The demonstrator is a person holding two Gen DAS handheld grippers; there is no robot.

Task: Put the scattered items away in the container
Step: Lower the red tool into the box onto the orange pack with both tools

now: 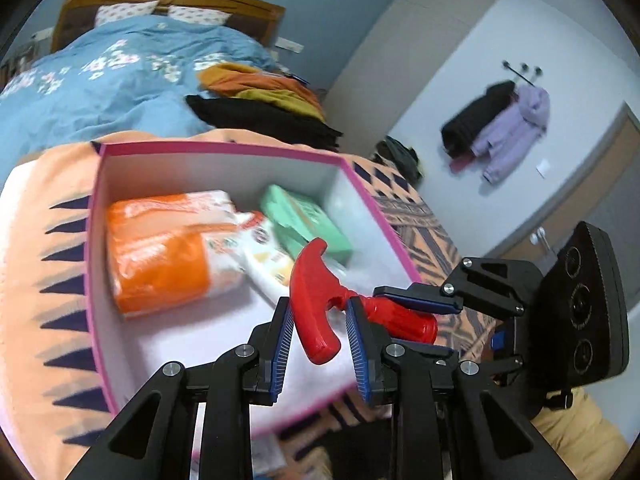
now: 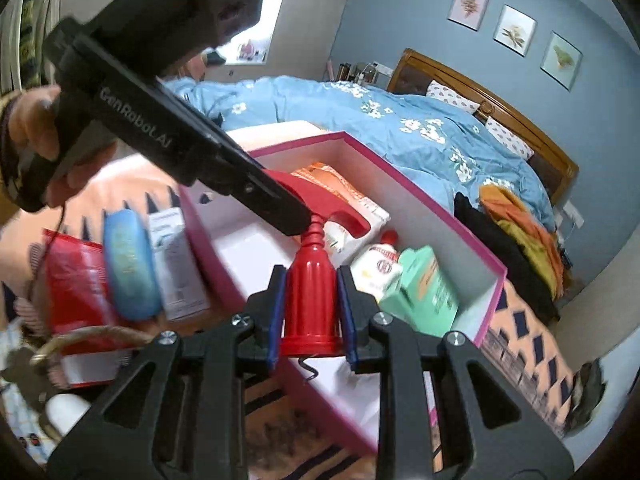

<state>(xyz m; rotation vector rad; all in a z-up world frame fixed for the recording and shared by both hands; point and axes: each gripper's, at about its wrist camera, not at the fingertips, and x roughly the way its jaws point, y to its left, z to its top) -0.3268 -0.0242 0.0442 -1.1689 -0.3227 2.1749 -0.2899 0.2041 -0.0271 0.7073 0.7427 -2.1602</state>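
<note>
Corkscrew [image 2: 311, 280] clamped between both tongs; over pink box [image 2: 452, 216]

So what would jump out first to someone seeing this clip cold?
The bright red corkscrew, held by both tongs above the pink box: the right tongs clamp its bell-shaped body, the left tongs its T-handle. Next, the orange packet and green box already lying inside the pink box.

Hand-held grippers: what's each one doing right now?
Left hand-held gripper: shut on the red corkscrew's T-handle.
Right hand-held gripper: shut on the red corkscrew's bell body.
</note>
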